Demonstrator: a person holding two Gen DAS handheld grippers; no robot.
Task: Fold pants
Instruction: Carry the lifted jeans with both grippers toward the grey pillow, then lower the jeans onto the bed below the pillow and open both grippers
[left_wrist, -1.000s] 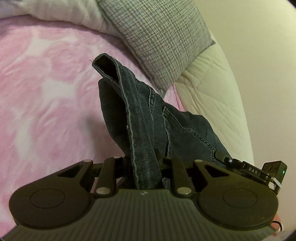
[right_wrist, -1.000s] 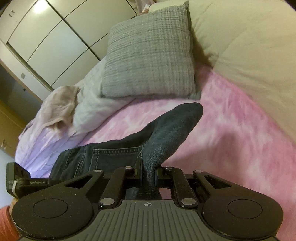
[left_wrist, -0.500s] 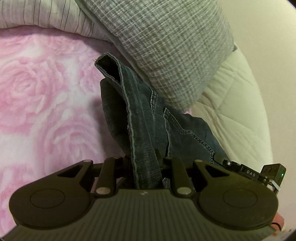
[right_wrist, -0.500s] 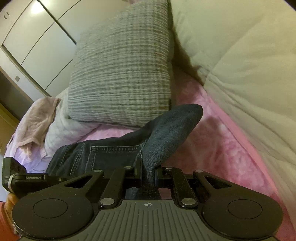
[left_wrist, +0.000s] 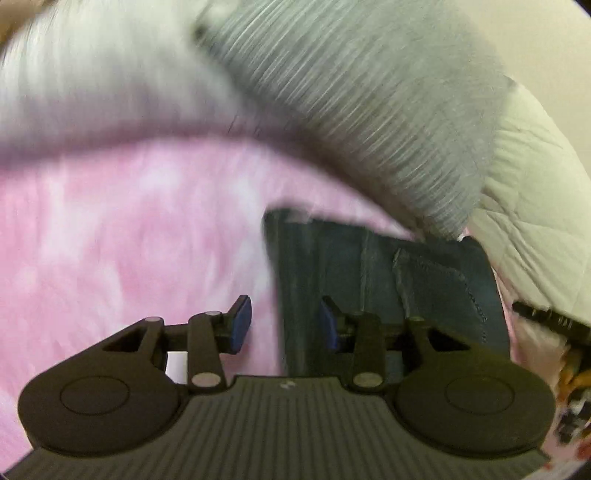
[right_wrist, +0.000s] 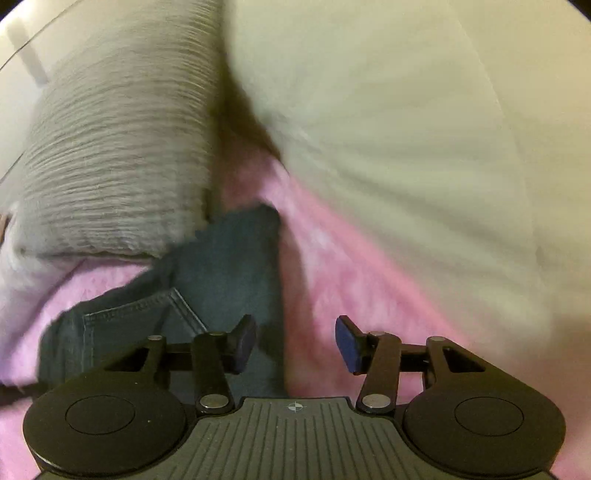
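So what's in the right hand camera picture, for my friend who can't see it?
The right gripper has just been opening, its jaws apart with nothing pressed between them, over dark blue jeans lying on a pink blanket. A grey pillow sits behind the jeans on the left, a cream quilt on the right. The picture is blurry.

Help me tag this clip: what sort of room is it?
Most likely a bedroom: the jeans lie on a pink blanket spread like a bed cover, with a grey pillow and a cream quilt behind.
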